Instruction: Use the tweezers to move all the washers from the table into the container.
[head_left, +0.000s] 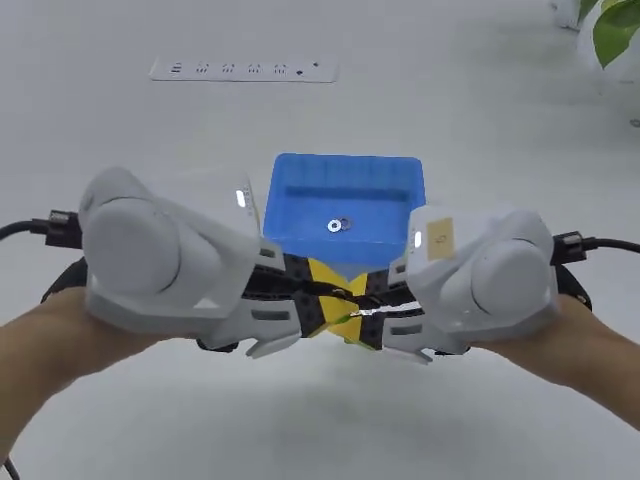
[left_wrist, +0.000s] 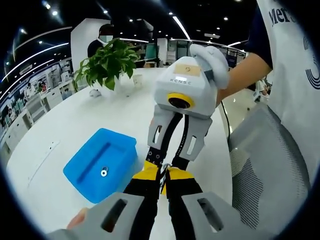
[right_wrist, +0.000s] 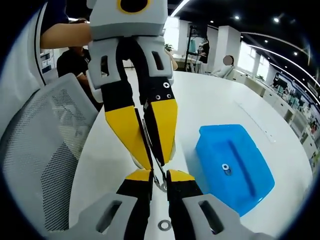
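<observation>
A blue container (head_left: 345, 190) sits on the white table just beyond my two grippers, holding washers (head_left: 338, 225) on its floor. The grippers face each other tip to tip. Thin metal tweezers (right_wrist: 154, 159) run between the left gripper's (head_left: 330, 298) yellow jaws and the right gripper's (head_left: 360, 312) jaws, and both pairs are shut on them. In the right gripper view the right gripper (right_wrist: 160, 179) meets the left gripper (right_wrist: 150, 150), with a loose washer (right_wrist: 164, 225) on the table below and the container (right_wrist: 232, 167) to the right. The left gripper view has the left gripper (left_wrist: 162, 176), right gripper (left_wrist: 165, 162) and container (left_wrist: 102, 162).
A white power strip (head_left: 240, 70) lies at the far side of the table. A potted plant (head_left: 610, 30) stands at the far right corner. A mesh office chair (right_wrist: 45, 165) is at the table's near side, next to the person.
</observation>
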